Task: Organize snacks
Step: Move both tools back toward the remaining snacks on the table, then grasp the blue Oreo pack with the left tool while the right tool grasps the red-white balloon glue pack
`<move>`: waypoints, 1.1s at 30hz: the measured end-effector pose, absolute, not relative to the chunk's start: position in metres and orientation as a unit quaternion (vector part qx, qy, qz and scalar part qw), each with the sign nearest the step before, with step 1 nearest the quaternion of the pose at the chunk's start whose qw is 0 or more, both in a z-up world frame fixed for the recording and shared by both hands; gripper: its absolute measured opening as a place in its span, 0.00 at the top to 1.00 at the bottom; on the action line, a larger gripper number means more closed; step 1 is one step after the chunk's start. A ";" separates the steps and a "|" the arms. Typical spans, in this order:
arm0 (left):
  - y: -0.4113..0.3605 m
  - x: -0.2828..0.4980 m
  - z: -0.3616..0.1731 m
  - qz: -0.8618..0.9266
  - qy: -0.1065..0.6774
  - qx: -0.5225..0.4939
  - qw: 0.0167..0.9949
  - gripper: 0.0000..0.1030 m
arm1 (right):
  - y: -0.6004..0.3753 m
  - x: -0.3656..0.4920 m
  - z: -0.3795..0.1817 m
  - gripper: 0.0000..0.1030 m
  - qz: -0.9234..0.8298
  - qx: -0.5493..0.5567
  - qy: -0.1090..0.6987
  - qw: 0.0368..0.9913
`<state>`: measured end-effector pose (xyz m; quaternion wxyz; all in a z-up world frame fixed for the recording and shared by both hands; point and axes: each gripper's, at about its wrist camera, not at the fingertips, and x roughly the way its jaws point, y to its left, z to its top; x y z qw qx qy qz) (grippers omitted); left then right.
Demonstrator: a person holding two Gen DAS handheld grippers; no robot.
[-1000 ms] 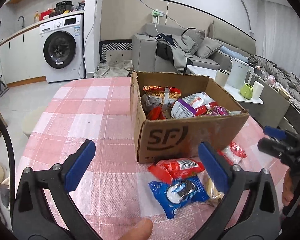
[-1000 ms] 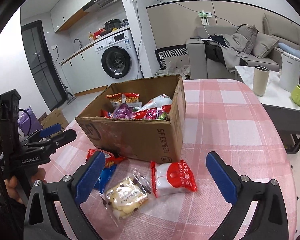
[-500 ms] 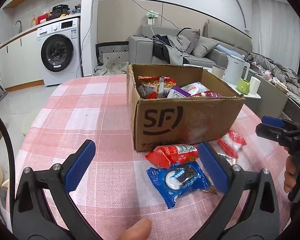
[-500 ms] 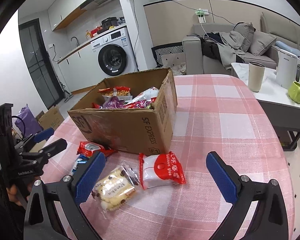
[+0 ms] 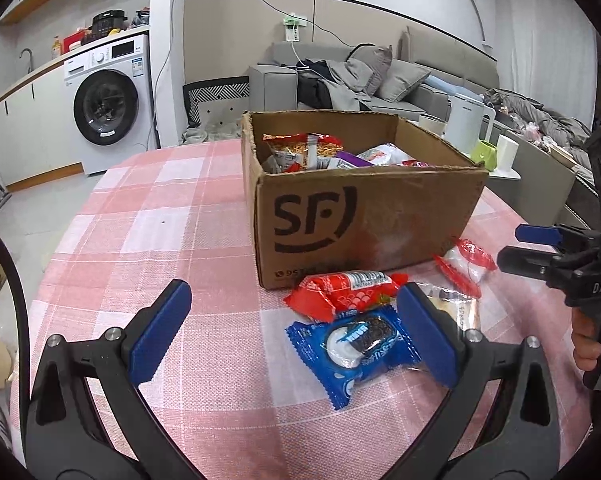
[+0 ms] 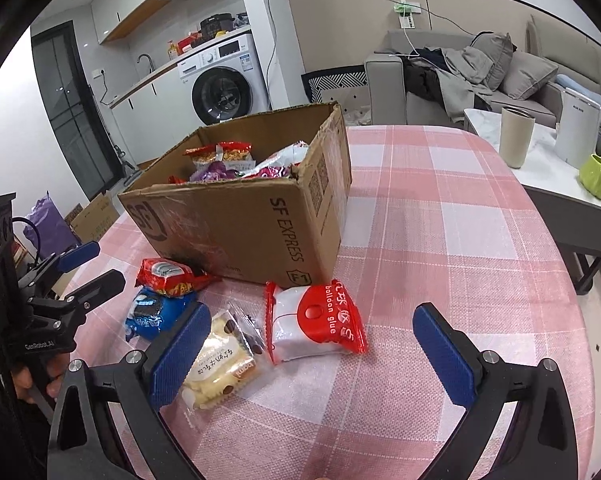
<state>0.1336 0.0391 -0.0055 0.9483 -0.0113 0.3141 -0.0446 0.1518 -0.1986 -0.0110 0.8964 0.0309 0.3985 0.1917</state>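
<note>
Hovering low over the pink checked tablecloth [image 5: 148, 216], both grippers hold their jaws wide apart and empty: the left gripper [image 5: 292, 330] just behind the blue cookie pack [image 5: 354, 346], the right gripper [image 6: 312, 354] behind the red-and-white pack [image 6: 312, 326]. Ahead stands the box [image 5: 364, 220] of snacks; beyond, a washer [image 5: 108, 104] and sofa [image 5: 364, 80].

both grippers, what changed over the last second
Both the left gripper and right gripper dropped lower toward the packets on the table, jaws open and empty throughout. The cardboard box and four loose snack packets stayed put.
</note>
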 end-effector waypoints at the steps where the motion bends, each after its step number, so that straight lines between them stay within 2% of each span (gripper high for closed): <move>1: 0.039 0.134 -0.007 -0.046 0.315 -0.010 0.948 0.01 | -0.199 0.152 -0.012 0.00 0.189 0.031 0.398 0.897; 17: 0.034 0.135 -0.013 -0.035 0.318 0.003 0.947 0.01 | -0.194 0.165 -0.034 0.00 0.155 0.017 0.431 0.889; 25: 0.026 0.142 -0.024 -0.057 0.354 0.005 0.934 0.01 | -0.191 0.181 -0.055 0.00 0.134 0.021 0.470 0.872; 33: 0.022 0.151 -0.036 -0.067 0.385 -0.004 0.920 0.01 | -0.199 0.187 -0.058 0.02 0.117 0.022 0.470 0.875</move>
